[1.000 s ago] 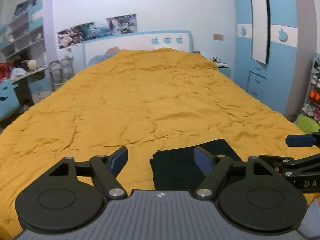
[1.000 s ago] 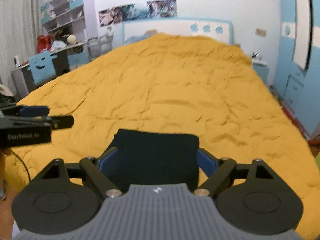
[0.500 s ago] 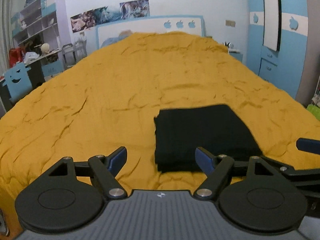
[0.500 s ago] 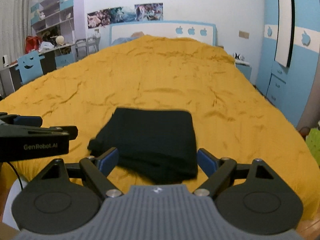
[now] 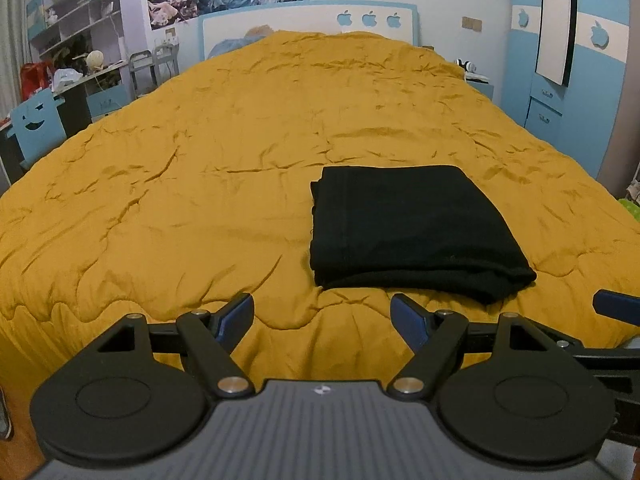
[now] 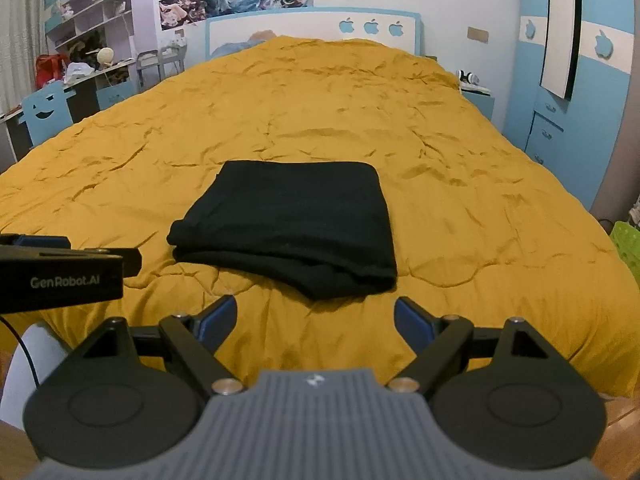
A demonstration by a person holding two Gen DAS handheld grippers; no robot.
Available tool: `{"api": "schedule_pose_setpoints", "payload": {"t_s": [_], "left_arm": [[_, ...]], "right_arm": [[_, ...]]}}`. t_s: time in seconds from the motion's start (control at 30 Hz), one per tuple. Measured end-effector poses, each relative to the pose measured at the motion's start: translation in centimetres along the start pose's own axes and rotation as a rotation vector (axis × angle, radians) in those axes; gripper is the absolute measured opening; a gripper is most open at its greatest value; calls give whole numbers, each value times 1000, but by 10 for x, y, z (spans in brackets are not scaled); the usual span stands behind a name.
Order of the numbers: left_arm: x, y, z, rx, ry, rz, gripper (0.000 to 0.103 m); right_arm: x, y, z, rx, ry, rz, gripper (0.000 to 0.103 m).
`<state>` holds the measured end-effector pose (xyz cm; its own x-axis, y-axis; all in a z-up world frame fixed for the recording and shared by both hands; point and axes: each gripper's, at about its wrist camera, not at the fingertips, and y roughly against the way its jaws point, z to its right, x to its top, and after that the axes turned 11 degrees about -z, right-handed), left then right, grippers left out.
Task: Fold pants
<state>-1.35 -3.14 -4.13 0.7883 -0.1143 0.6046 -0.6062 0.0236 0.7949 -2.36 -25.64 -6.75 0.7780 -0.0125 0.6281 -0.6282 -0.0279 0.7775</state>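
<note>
The black pants (image 5: 412, 232) lie folded on the yellow bedcover (image 5: 200, 160), near its front edge. The left gripper (image 5: 322, 314) and the right gripper (image 6: 316, 318) are both open and empty, just before the pants, not touching.

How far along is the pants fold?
Done: the pants lie as a compact, layered rectangle on the quilt. In hand: nothing; the left tongs and right tongs are open, short of the cloth. Left: apparently nothing, perhaps squaring the uneven near edge.
</note>
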Motion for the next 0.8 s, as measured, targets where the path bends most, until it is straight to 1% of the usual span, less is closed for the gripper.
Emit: {"api": "schedule_pose_setpoints", "payload": {"t_s": [0.8], "left_arm": [[0,0,3,-6,-3,-3,91]], "right_arm": [[1,-1,4,15,-14,-6,82]]}}
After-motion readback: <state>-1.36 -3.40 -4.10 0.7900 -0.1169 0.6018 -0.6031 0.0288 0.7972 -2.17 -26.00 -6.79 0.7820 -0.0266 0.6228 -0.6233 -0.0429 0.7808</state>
